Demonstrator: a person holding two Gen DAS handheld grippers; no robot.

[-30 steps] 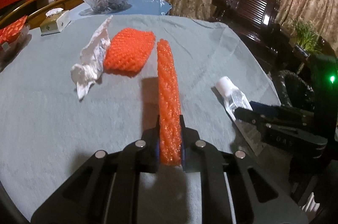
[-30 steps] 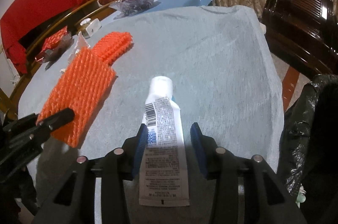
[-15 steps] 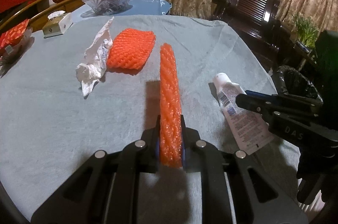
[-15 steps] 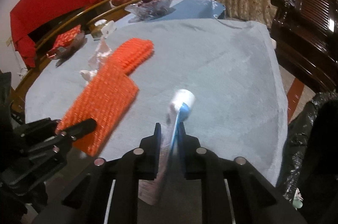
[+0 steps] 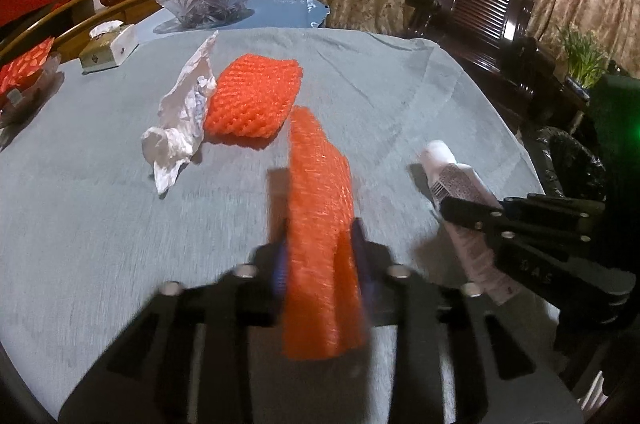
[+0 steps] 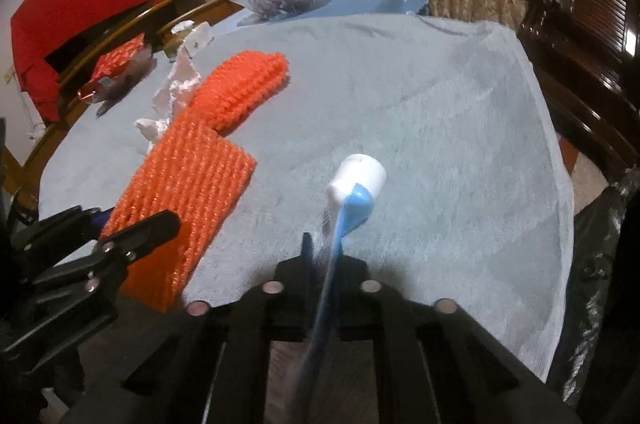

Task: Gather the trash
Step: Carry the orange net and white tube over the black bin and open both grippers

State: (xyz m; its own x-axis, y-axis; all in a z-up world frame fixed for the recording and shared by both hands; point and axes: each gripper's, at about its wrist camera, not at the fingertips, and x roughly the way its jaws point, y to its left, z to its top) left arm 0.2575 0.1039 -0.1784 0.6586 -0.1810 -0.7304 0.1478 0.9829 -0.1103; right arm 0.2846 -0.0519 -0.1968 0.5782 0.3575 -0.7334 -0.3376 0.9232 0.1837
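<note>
Orange foam netting (image 5: 320,224) is pinched edge-on between the closed jaws of the left gripper (image 5: 320,264), its free end sticking forward and a little above the desk (image 5: 100,224), which is covered in grey-blue cloth. The right gripper (image 6: 324,264) has its jaws shut on a flattened white-and-blue tube (image 6: 352,191), held on edge with the white cap pointing away and raised off the cloth. Both pieces look secured, so the step in hand is probably the carry to the black trash bag (image 5: 568,159) that sits just past the desk's right edge. To do it well, keep both grips firm, since the tube is thin and slick and the netting is soft and could slide out; lift clear of the cloth so nothing drags, and bring the right hand over the bag first so the two tools do not cross. Release only when each item is above the opening. Both grippers point forward across the desk, roughly level and side by side near the front edge, the right one close to the bag. A second orange net (image 5: 252,99) and a crumpled white paper (image 5: 180,127), touching each other, lie farther back, not yet collected.
</note>
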